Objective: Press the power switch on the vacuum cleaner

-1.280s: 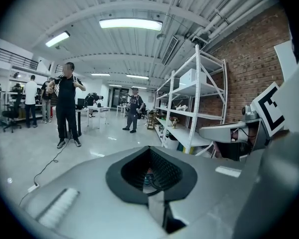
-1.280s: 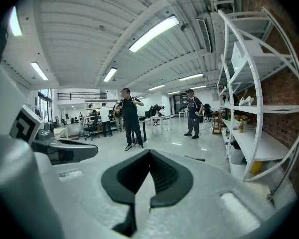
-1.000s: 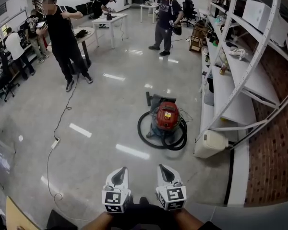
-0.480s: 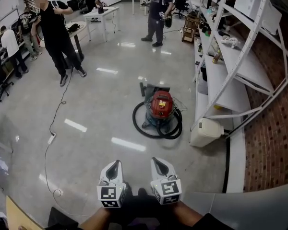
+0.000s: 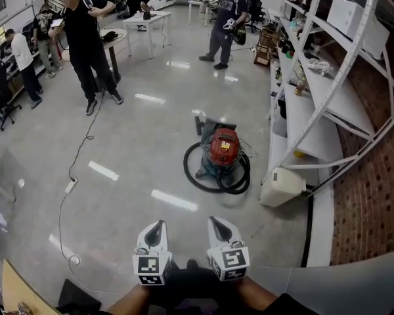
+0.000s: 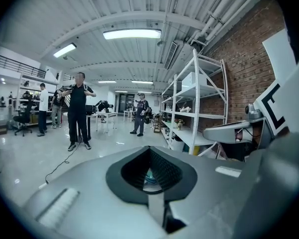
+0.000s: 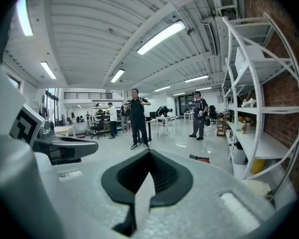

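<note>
Shiny floor [image 5: 138,156], vacuum cleaner [image 5: 223,151] hardly closer than a second ago; left gripper [image 5: 156,230] and right gripper [image 5: 217,226] fingers pinched together, empty. Pressing's probably a way off.

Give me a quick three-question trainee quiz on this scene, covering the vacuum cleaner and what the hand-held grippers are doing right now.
1. True or false: the red vacuum cleaner stands on the floor beside the white shelving.
2. Where does the black hose lie? A) coiled on the floor around the vacuum cleaner; B) on a shelf; C) held in a hand-held gripper.
3. Fill in: the left hand-held gripper and the right hand-held gripper both have their jaws ____ with nothing between them.

Key: 1 true; 2 A; 3 shut.
</note>
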The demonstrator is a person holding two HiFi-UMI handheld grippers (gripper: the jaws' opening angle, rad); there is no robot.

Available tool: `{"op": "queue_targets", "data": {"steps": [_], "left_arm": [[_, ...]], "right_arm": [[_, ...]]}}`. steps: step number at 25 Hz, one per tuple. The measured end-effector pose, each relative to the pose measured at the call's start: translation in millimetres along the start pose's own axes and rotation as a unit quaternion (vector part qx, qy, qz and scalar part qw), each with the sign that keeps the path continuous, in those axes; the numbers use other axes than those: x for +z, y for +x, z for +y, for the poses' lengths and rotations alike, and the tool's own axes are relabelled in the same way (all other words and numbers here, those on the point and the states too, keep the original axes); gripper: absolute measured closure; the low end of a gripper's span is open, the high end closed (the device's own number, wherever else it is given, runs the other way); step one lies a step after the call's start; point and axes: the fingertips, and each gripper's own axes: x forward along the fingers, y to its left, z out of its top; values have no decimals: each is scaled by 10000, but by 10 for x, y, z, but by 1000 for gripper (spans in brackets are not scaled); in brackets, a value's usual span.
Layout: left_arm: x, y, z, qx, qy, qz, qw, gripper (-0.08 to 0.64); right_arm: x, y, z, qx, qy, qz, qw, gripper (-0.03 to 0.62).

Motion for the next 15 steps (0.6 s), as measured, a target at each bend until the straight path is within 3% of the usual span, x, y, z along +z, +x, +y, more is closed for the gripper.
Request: {"op": "queue_targets", "data": {"steps": [15], "left_arm": [[100,-129,97,73,-100,-30,9999,545]], "right_arm": [[70,3,71,-14,-21,135,9999,601]]}}
